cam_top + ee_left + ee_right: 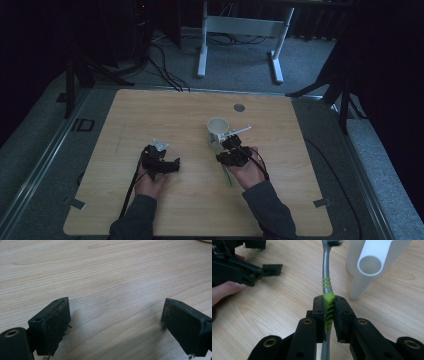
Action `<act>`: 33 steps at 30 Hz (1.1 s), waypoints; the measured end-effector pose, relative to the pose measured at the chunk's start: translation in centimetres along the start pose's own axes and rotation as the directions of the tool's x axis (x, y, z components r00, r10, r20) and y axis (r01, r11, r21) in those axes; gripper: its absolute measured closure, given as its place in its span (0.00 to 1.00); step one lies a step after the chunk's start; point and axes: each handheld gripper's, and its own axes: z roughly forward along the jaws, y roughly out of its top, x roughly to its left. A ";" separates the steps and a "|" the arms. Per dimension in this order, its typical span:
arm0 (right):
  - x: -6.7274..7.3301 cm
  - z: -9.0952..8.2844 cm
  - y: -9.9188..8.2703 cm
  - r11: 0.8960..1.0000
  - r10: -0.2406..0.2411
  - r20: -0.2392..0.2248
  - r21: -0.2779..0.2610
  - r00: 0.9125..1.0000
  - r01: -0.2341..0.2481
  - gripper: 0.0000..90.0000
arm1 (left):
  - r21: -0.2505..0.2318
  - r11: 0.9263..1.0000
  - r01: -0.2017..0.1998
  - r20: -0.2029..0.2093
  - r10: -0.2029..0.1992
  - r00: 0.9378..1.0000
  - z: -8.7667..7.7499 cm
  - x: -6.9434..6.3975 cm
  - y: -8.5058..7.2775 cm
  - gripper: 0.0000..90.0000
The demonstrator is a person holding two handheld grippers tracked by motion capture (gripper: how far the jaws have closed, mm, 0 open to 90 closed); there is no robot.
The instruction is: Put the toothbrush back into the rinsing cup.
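Note:
A toothbrush (pixel 326 270) with a grey neck, green ribbed grip and dark bristles lies lengthwise between the jaws of my right gripper (pixel 329 305), which is shut on the green grip. In the high view the right gripper (pixel 228 146) sits just in front of a white cup (pixel 218 126), and the toothbrush's green handle (pixel 228 176) sticks out behind it by the hand. A white holder tube (pixel 366 267) stands right of the brush head. My left gripper (pixel 175 164) rests low over the table at centre left, its jaws wide open (pixel 116 307) over bare wood.
The wooden table (pixel 200 205) has a small grey disc (pixel 239 107) near its far edge and tape marks at the front corners. A white desk frame (pixel 240 30) and cables lie on the floor beyond. The left gripper (pixel 249 272) and a hand lie left of the brush.

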 end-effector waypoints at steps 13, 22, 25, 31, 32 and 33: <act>-0.6 -0.9 0.0 0.994 0.018 0.012 -0.105 1.000 -0.017 0.89 | 0.001 1.000 0.001 0.001 -0.001 1.000 0.0 0.0 0.0 0.10; -0.8 -1.3 0.1 0.988 0.028 0.016 -0.151 0.999 -0.026 0.89 | 0.004 1.000 0.000 0.001 0.000 1.000 0.0 0.0 0.0 0.10; -0.8 -1.4 0.1 0.986 0.025 0.017 -0.166 1.000 -0.022 0.89 | 0.002 1.000 0.001 0.001 -0.001 1.000 0.0 0.0 0.0 0.10; -0.9 -1.6 0.2 0.980 0.029 0.010 -0.198 1.000 -0.027 0.89 | 0.002 1.000 0.000 0.001 0.000 1.000 0.0 0.0 0.0 0.10; -0.9 -1.6 0.2 0.979 0.029 0.008 -0.204 1.000 -0.027 0.89 | 0.002 1.000 0.000 0.001 0.000 1.000 0.0 0.0 0.0 0.10; -0.9 -1.6 0.2 0.979 0.029 0.008 -0.204 1.000 -0.027 0.89 | 0.003 1.000 0.000 0.001 0.000 1.000 0.0 0.0 0.0 0.10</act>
